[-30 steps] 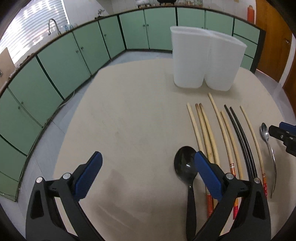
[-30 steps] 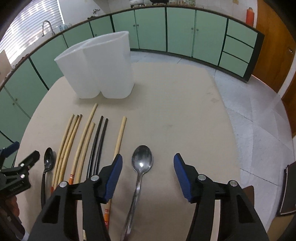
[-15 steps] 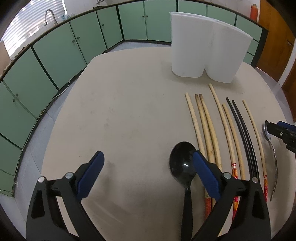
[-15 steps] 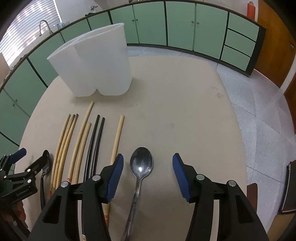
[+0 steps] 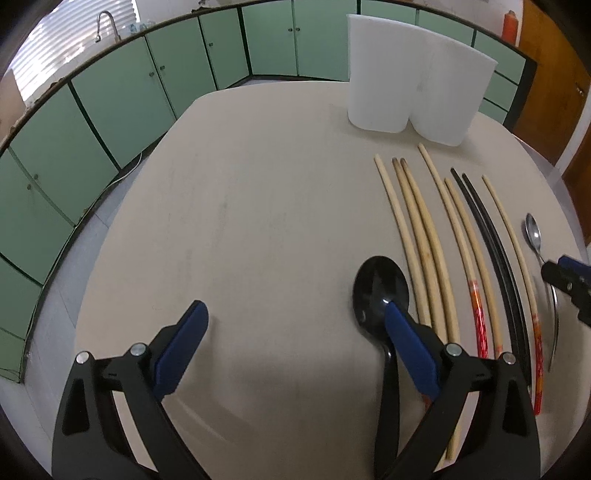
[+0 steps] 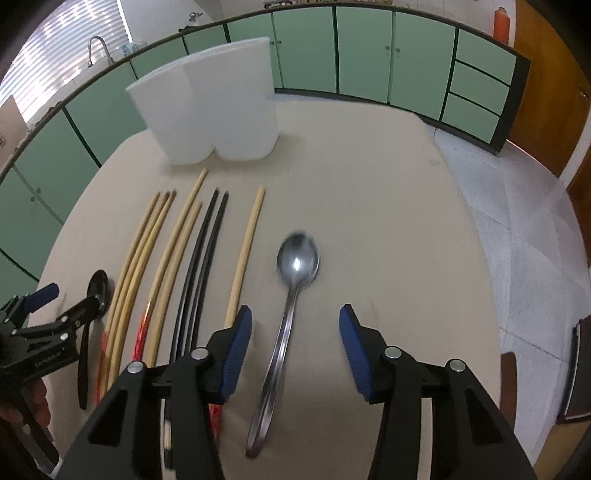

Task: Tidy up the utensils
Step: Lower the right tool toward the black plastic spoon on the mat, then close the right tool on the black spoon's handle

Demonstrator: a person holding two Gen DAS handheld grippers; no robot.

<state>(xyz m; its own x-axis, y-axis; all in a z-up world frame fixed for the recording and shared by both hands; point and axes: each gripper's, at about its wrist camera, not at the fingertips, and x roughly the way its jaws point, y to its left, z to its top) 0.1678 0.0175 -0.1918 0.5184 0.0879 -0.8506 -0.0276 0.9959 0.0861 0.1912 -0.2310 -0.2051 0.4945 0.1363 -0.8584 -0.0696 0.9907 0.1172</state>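
Observation:
A steel spoon [image 6: 295,291] lies on the beige table with its handle running between the pads of my right gripper [image 6: 295,343], whose jaws are closing without touching it. To its left lie several chopsticks [image 6: 192,266], tan and black. A black spoon [image 5: 380,291] lies left of the chopsticks [image 5: 436,251]. My left gripper [image 5: 295,343] is open, its right pad over the black spoon's neck, its left pad over bare table. A white two-part holder [image 6: 218,118] stands upright at the back of the table. In the right wrist view the left gripper [image 6: 64,310] shows at the left edge.
Green cabinets [image 5: 110,110] ring the room beyond the round table edge [image 5: 122,206]. A sink tap [image 5: 105,22] is at the far left. A wooden door [image 6: 546,74] stands at the right, and a dark chair [image 6: 576,369] sits by the table's right side.
Both grippers have moved forward and slightly down toward the table. The right gripper's pads have drawn closer together around the steel spoon's handle. The left gripper stays wide.

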